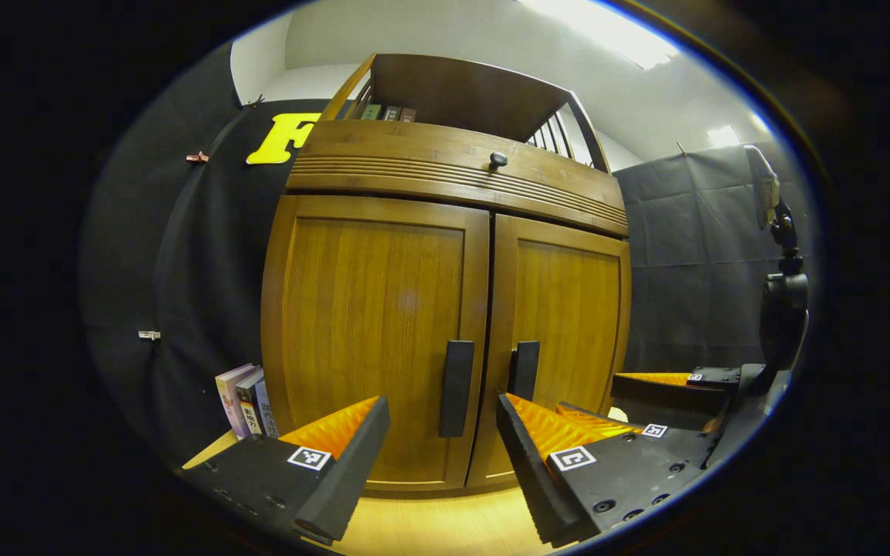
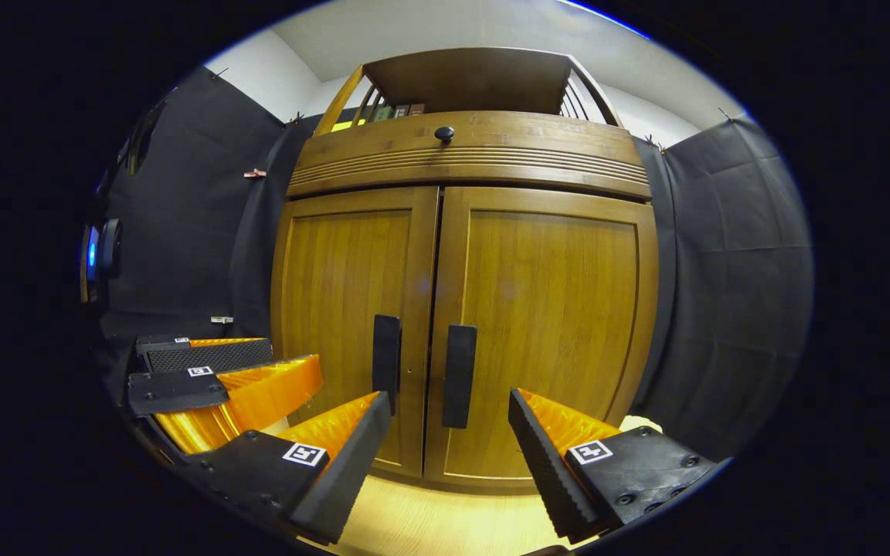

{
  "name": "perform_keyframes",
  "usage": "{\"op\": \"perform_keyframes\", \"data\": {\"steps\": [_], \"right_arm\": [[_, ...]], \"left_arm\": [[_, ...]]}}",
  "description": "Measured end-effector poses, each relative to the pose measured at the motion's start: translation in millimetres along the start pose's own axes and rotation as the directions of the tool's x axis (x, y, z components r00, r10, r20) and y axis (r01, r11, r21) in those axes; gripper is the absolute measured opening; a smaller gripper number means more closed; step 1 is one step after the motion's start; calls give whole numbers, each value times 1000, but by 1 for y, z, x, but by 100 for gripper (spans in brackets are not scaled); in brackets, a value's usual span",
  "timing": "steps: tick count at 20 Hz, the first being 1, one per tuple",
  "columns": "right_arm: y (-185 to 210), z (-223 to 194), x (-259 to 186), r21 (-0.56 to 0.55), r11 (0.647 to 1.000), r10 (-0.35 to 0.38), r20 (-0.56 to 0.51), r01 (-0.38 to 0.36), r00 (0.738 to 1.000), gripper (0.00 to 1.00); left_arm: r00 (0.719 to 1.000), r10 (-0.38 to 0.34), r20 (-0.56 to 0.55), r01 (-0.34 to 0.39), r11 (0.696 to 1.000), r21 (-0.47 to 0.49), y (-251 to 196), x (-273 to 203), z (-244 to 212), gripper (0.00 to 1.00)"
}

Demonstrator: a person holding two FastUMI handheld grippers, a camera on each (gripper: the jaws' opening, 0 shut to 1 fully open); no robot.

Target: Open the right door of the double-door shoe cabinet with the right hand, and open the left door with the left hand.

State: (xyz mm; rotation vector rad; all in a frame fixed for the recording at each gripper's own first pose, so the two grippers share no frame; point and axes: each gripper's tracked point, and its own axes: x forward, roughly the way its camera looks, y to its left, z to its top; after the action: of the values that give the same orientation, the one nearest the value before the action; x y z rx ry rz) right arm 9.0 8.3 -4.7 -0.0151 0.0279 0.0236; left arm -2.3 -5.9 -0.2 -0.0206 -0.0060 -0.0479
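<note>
right tool (image 2: 445,440) before right door handle (image 2: 459,375)

Cabinet interior: hidden behind the closed left door (image 1: 371,324) and right door (image 2: 549,324); contents impossible to tell
Items on the top shelf (image 1: 387,113): cut by the cabinet's front rail; upper parts alone visible; too small to identify for certain
Books (image 1: 246,400) beside the cabinet: lower ends hidden by the left gripper's finger (image 1: 314,471); cover text too small to read
Right gripper (image 1: 669,398) in the left gripper view: rear cut off at the picture's edge
Left gripper (image 2: 213,374) in the right gripper view: body lost in dark at the edge
</note>
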Motion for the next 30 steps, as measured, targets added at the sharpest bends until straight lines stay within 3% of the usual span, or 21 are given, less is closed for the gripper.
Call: {"op": "perform_keyframes", "data": {"steps": [13, 14, 15, 18, 30], "right_arm": [[0, 15, 13, 47, 999, -9, 55, 7, 998, 98], [1, 17, 14, 48, 999, -14, 61, 11, 998, 98], [1, 18, 16, 49, 999, -18, 66, 15, 998, 98], [1, 16, 26, 46, 999, -28, 74, 25, 997, 98], [-1, -11, 92, 2, 996, -84, 70, 85, 994, 95]], "left_arm": [[1000, 9, 4, -9, 1000, 0, 2, -2, 4, 88], [1000, 11, 4, -11, 1000, 1, 2, -3, 4, 83], [1000, 12, 4, -12, 1000, 1, 3, -5, 5, 88], [1000, 13, 3, -13, 1000, 1, 9, -13, 2, 88], [993, 111, 31, -111, 994, -5, 47, -33, 7, 88]]}}
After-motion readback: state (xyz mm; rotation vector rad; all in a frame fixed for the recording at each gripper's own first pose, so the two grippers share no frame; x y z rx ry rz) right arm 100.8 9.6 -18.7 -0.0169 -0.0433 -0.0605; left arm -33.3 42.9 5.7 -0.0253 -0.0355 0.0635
